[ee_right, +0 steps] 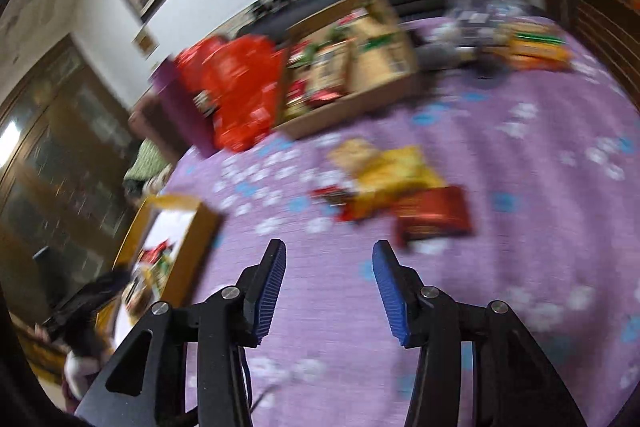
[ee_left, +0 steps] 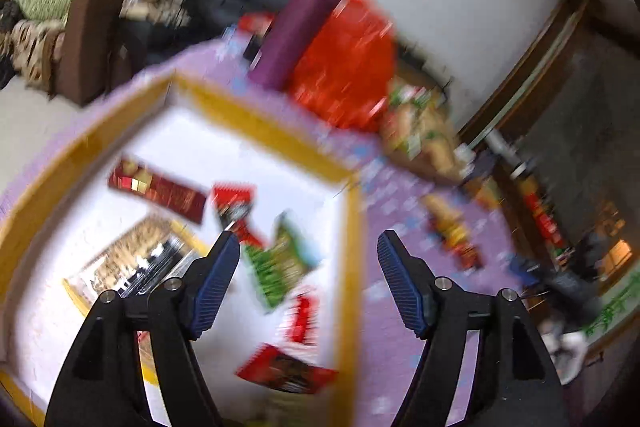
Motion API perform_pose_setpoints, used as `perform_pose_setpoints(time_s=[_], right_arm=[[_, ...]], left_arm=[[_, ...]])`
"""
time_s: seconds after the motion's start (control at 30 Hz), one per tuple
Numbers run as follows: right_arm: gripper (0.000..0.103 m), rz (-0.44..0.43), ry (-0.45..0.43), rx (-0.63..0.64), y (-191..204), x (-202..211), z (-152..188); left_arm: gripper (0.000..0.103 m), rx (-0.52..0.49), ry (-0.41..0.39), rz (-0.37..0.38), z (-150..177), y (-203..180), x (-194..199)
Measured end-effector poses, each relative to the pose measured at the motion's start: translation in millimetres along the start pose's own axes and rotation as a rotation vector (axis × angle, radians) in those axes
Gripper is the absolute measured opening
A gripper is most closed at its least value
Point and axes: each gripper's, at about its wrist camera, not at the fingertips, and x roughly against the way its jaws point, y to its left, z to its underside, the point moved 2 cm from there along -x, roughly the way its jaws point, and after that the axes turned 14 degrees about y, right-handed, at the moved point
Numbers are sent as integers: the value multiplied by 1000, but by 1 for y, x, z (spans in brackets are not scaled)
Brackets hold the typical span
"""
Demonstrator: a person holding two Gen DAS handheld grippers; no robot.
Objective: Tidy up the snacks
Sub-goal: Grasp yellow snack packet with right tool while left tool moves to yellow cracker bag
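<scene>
Here, in the left wrist view, the inside of a yellow-rimmed tray (ee_left: 280, 143) is seen from above, a thing the other view barely gives: on its white floor lie a dark red packet (ee_left: 158, 193), a green packet (ee_left: 280, 261), a red packet (ee_left: 286, 373) and a clear box of sweets (ee_left: 136, 263). The left gripper (ee_left: 308, 255) is held tilted down over the tray's right rim, its jaws wide apart with nothing between them.

In the right wrist view, the loose snacks still on the purple cloth (ee_right: 520, 187) are shown: a yellow packet (ee_right: 394, 173) overlapping a red box (ee_right: 434, 217), with a cardboard box (ee_right: 360, 71) of packets and a red bag (ee_right: 240, 87) behind. Only a corner of the tray (ee_right: 176, 227) is seen at left. The right gripper (ee_right: 330, 267) is angled down above bare cloth, short of the packets, its jaws partly apart and empty.
</scene>
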Motion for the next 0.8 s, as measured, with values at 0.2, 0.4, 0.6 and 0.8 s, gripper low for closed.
perform_pose_setpoints(time_s=[0.2, 0.4, 0.6, 0.8], right_arm=[[50, 54, -42, -60, -42, -8, -24], [50, 93, -15, -62, -44, -49, -80], [50, 160, 100, -36, -31, -104, -110], [46, 13, 261, 108, 4, -124, -78]], left_arm=[[103, -77, -128, 151, 18, -62, 50], [103, -71, 131, 225, 52, -86, -3], [103, -41, 158, 248, 55, -86, -9], [103, -21, 167, 228, 56, -83, -17]])
